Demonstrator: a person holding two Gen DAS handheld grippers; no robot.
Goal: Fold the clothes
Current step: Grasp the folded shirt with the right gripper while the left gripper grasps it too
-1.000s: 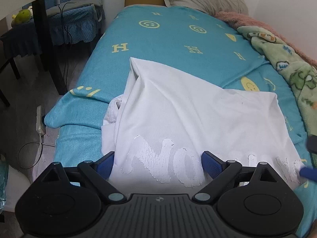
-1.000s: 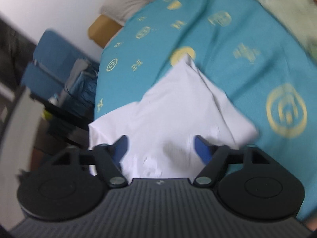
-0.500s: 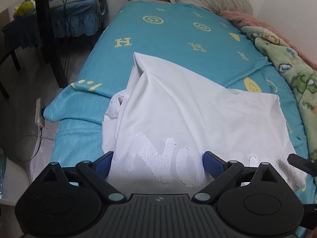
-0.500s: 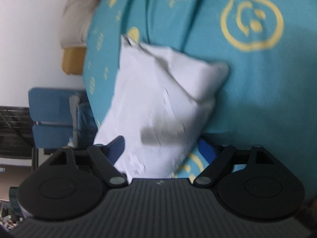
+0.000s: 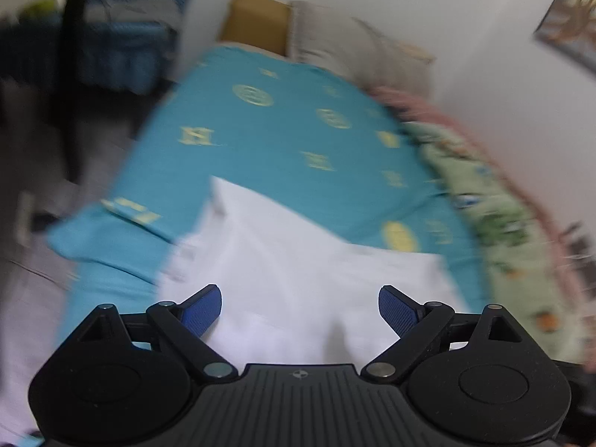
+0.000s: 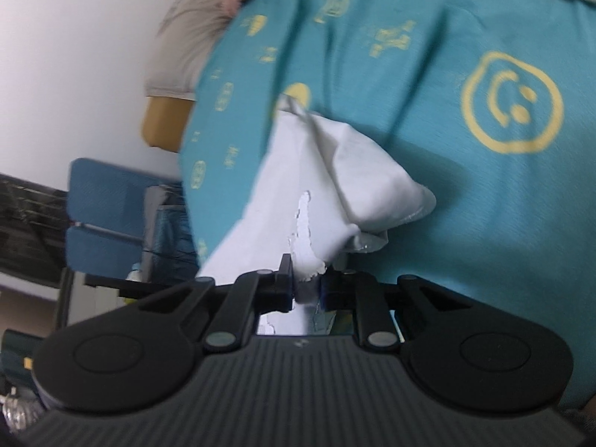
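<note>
**A:** so what's different from half a second back?

**B:** Big one is the right gripper (image 6: 307,286). Its fingers were spread wide with the white printed t-shirt (image 6: 298,201) just lying between them; now they're pinched together on a bunched bit of the shirt's near edge, right where the rubbery print is. The fabric is lifted into a ridge running away from the fingers, and one corner flops over to the right onto the teal bedsheet with yellow smiley faces (image 6: 503,193).

**A:** and the left one?

**B:** The left gripper (image 5: 300,309) has its blue-padded fingers wide apart, same as before, nothing in them. That view has gone blurry and swung: more wall and the grey pillow (image 5: 354,52) at the far end show up now. The shirt (image 5: 298,272) is still spread on the near part of the sheet (image 5: 283,138), with the green patterned blanket (image 5: 495,216) along the right.
</note>
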